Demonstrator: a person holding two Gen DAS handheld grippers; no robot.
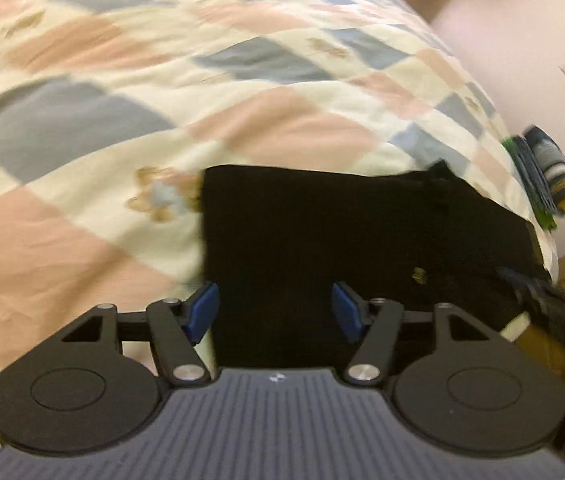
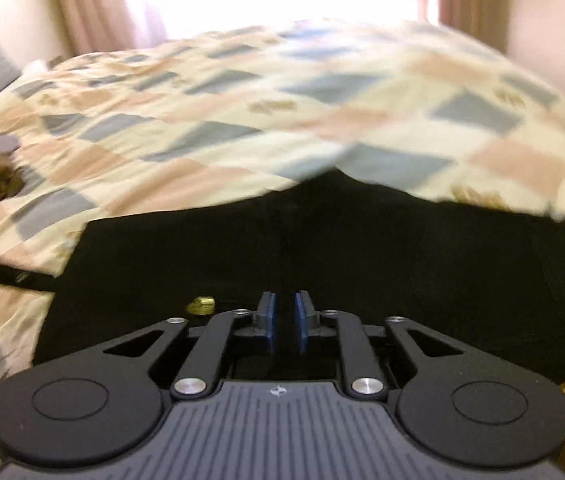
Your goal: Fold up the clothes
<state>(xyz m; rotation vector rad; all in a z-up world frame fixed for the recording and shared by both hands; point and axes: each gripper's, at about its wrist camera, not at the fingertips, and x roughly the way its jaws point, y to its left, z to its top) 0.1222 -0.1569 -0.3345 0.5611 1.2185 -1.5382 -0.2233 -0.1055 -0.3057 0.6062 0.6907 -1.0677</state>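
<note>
A black garment (image 1: 362,248) lies folded flat on the bed's checked quilt (image 1: 122,120), near the bed's edge. The left gripper (image 1: 275,312) hovers above the garment's left part with its fingers spread wide and grasping nothing. The right gripper (image 2: 284,320) hangs over the same garment beside a small brass button (image 2: 200,305), its fingers (image 2: 267,316) narrowly parted with no cloth between them.
</note>
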